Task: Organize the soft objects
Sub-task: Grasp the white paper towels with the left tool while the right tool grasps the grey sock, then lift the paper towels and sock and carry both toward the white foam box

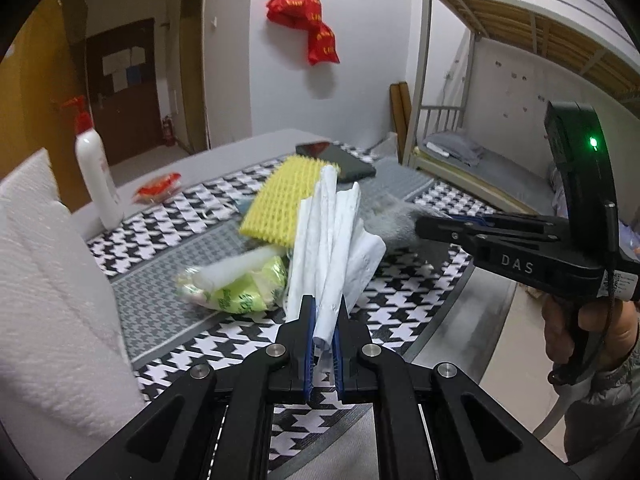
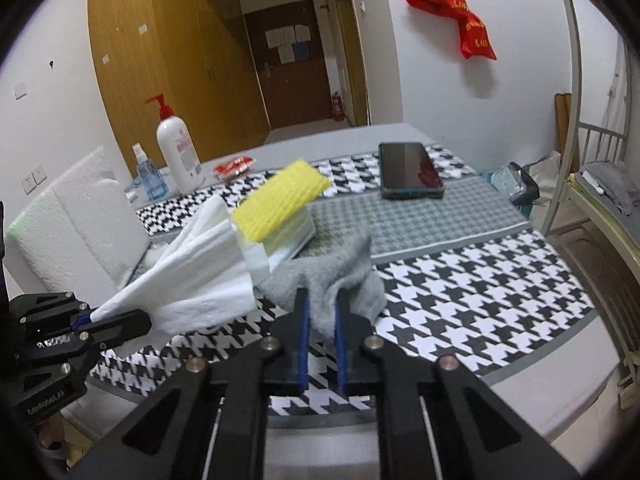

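Observation:
My left gripper [image 1: 323, 312] is shut on a crumpled white tissue [image 1: 334, 232] and holds it above the houndstooth table mat [image 1: 400, 304]. It also shows in the right wrist view [image 2: 120, 320] with the tissue [image 2: 196, 276]. My right gripper [image 2: 322, 308] is shut on a grey sock [image 2: 340, 276], lifted off the mat; in the left wrist view it [image 1: 420, 228] comes in from the right with the sock [image 1: 390, 220]. A yellow foam net [image 1: 284, 200] [image 2: 280, 196] lies on a tissue pack behind. A green-white packet [image 1: 236, 284] lies on the mat.
A white foam block [image 1: 52, 280] [image 2: 80, 224] stands at the left. A lotion pump bottle [image 1: 98, 172] [image 2: 178, 152], a small spray bottle [image 2: 150, 176], a red packet [image 1: 158, 188] and a phone [image 2: 410, 176] sit at the back. A bunk bed [image 1: 500, 120] stands at the right.

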The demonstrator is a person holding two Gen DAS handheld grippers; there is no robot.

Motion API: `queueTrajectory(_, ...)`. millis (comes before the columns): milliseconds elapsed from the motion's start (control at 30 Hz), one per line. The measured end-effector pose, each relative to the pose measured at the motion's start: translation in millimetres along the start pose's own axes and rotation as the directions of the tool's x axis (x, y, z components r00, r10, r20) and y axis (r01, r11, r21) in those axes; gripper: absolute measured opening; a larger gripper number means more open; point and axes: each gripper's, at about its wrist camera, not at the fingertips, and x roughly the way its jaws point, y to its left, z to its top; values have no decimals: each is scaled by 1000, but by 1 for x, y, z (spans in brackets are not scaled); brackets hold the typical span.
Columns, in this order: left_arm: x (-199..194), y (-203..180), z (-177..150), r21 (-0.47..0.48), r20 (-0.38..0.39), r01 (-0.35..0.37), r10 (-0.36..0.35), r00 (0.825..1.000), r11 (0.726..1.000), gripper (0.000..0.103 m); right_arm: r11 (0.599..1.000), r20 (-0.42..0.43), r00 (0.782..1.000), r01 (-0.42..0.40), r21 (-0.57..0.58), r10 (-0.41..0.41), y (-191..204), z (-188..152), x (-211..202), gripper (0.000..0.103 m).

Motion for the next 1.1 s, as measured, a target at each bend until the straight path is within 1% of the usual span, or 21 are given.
queueTrajectory(100,-17,2,4,-1,29,-32,32,999,999,8,1000,29,1000,4,4,-4,2,3,-13,14)
queueTrajectory(300,-42,1,8,1,72,-62,62,995,998,8,999,68,998,12,30,-14,1,7,-32,14)
queueTrajectory(500,-54,3,8,-5,98,-83,83,992,997,8,1000,93,996,-3,18,1,9,9,-43,14)
queueTrajectory(733,-70,3,16,-3,133,-103,103,986,995,8,1000,139,990,-5,4,4,15,14,-61,14)
queueTrajectory(1100,-90,12,27,-16,189,-148,149,971,989,8,1000,200,980,-11,-24,15,32,22,-83,14)
